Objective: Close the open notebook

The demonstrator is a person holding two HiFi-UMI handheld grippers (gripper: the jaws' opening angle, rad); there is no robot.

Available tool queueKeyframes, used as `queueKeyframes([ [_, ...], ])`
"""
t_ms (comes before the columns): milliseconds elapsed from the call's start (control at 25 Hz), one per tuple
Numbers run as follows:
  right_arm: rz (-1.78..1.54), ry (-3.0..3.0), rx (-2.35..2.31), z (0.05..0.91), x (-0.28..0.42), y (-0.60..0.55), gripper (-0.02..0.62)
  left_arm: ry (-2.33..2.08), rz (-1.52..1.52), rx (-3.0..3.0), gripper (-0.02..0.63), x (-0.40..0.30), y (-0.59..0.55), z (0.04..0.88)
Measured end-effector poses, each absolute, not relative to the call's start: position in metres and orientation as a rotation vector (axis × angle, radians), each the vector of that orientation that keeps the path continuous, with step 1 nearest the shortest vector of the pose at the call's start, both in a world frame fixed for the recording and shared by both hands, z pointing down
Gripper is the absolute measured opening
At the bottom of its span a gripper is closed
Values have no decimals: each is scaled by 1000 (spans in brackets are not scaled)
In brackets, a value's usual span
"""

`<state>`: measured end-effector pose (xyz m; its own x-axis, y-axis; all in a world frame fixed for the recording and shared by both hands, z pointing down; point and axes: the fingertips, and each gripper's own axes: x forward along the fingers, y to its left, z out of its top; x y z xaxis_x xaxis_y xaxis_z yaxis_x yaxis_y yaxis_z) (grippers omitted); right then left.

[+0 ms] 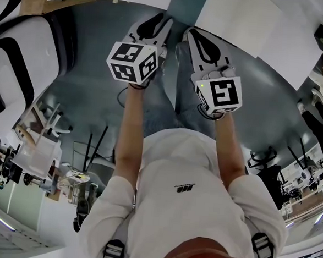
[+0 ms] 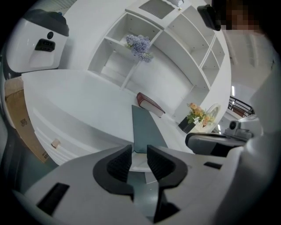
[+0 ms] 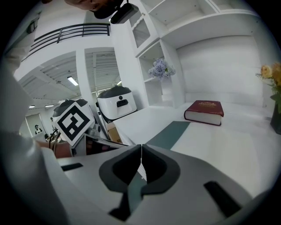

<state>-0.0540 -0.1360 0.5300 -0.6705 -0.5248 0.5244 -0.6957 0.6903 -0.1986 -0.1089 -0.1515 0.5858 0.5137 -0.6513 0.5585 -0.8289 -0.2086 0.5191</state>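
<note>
left gripper point(image 2: 138, 153) – fingers slightly spread, empty | right gripper point(image 3: 141, 150) – fingers pressed together | red book point(image 3: 205, 111) closed

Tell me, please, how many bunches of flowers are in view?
2. A purple bunch stands on a white shelf; an orange-and-yellow bunch sits in a dark pot on the white table. Others may be hidden.

Left gripper point(image 2: 139, 153) parted — right gripper point(image 3: 141, 150) closed
</note>
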Motion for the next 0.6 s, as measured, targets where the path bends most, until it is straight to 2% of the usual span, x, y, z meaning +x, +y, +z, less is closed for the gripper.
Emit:
queueKeyframes([
  [600,562,-2479,957,524,-54,-133,-2,-1176,248,1924,0,-106,-153,585],
])
